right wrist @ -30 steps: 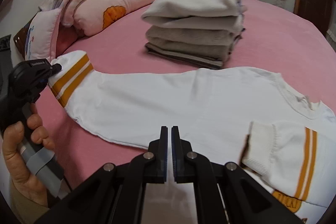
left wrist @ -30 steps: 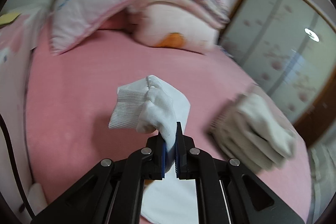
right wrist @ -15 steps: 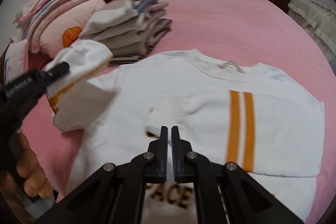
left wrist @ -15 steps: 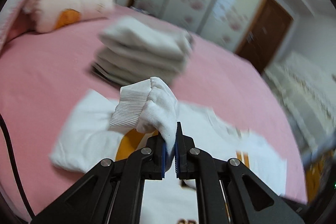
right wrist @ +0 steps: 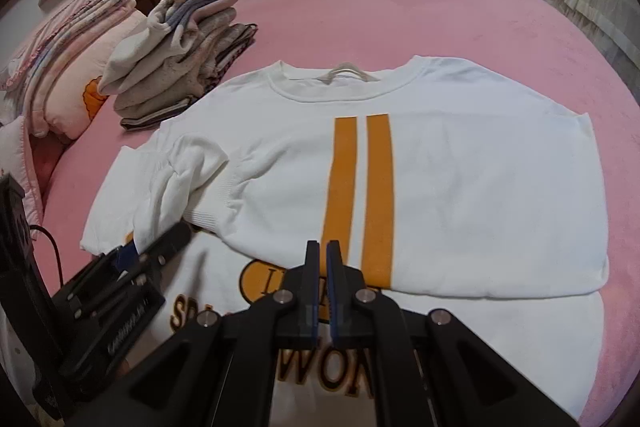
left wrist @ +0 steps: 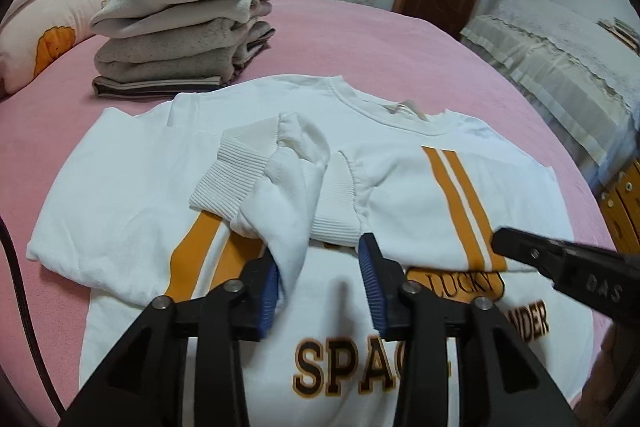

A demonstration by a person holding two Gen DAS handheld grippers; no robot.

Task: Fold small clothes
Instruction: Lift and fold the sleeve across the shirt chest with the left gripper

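two grippers work over one white sweatshirt (left wrist: 132, 187) lying flat on the pink bed (left wrist: 360, 39). on the left, the left gripper (left wrist: 318, 283) has just been opening its jaws; they stand partly spread, with the left sleeve's cuff end (left wrist: 256, 183) draped between them, brushing the left pad only. the right gripper (right wrist: 323, 291) hovers with jaws pressed together, holding nothing, over the folded right sleeve (right wrist: 460, 195). one stack of folded clothes (left wrist: 180, 35) sits behind, with one pillow (left wrist: 44, 27) beyond.
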